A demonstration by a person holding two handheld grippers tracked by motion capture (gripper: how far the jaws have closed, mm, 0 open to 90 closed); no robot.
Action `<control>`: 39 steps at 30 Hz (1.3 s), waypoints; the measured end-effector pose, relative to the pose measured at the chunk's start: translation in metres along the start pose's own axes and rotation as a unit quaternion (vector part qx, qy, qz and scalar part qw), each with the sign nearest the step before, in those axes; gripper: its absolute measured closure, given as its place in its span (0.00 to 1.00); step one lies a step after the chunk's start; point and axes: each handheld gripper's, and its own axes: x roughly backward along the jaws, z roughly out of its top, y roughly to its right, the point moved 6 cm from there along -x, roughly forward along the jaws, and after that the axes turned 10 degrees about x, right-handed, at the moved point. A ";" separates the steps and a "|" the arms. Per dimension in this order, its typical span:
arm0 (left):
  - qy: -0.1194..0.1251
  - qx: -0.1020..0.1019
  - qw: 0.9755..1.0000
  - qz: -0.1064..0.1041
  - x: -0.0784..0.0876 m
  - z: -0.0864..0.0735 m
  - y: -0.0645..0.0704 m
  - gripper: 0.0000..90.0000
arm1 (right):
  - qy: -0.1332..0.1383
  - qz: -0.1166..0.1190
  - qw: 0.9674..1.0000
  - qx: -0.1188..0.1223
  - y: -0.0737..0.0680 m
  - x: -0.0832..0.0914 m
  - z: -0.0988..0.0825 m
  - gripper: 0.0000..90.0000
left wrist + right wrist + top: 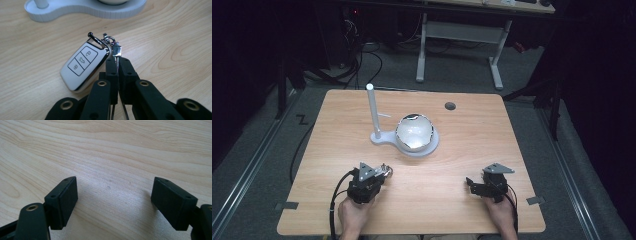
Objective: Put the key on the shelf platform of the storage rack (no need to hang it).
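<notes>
Item: car key fob point(83, 66), white with chrome edge, three buttons, on a ring point(109, 40) with a small metal key point(117, 51).

Location: near edge of the wooden table point(472, 150), left of centre; in the high view, at the tip of the left gripper point(381, 174).

Grip: left gripper point(117, 61) pressed together on the blade of the metal key; jaws nearly meeting, the key's head standing just clear of the tips. Fob itself not pinched; hanging from the ring to the left of the jaws in the left gripper view, face up, seemingly resting on or just above the wood. Cannot tell which.

Long axis: fob lying slantwise, ring end pointing away from the hand toward the stand, button end trailing back beside the jaw.

Destination, judged: white stand point(384, 137) with an upright post point(373, 111) bearing a short side peg, and a white bowl point(414, 131) seated on its round base. Either peg or bowl a likely place for the keys.

Relation governing the coming move: stand directly ahead of the left gripper, slightly to its right, near but apart; base edge point(82, 11) visible at the top of the left gripper view. Straight lift and forward carry sufficient, in all likelihood.

Right gripper point(476, 186): spread wide point(113, 200), holding nothing, bare wood between the jaws; farther from the stand than the left, well apart from the fob.

Risk, judged: fob free to swing on the ring during a lift.
</notes>
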 end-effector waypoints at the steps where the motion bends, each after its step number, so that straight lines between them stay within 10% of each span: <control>1: 0.004 0.000 1.000 -0.002 0.001 0.003 0.001 0.97 | 0.000 0.000 1.000 0.000 0.000 0.000 0.000 0.24; 18: 0.022 0.027 0.998 -0.058 0.023 0.051 0.027 0.97 | 0.000 0.000 1.000 0.000 0.000 0.000 0.000 0.24; 39: 0.000 0.005 0.995 -0.104 0.012 0.071 0.066 0.97 | 0.000 0.000 1.000 0.000 0.000 0.000 0.000 0.24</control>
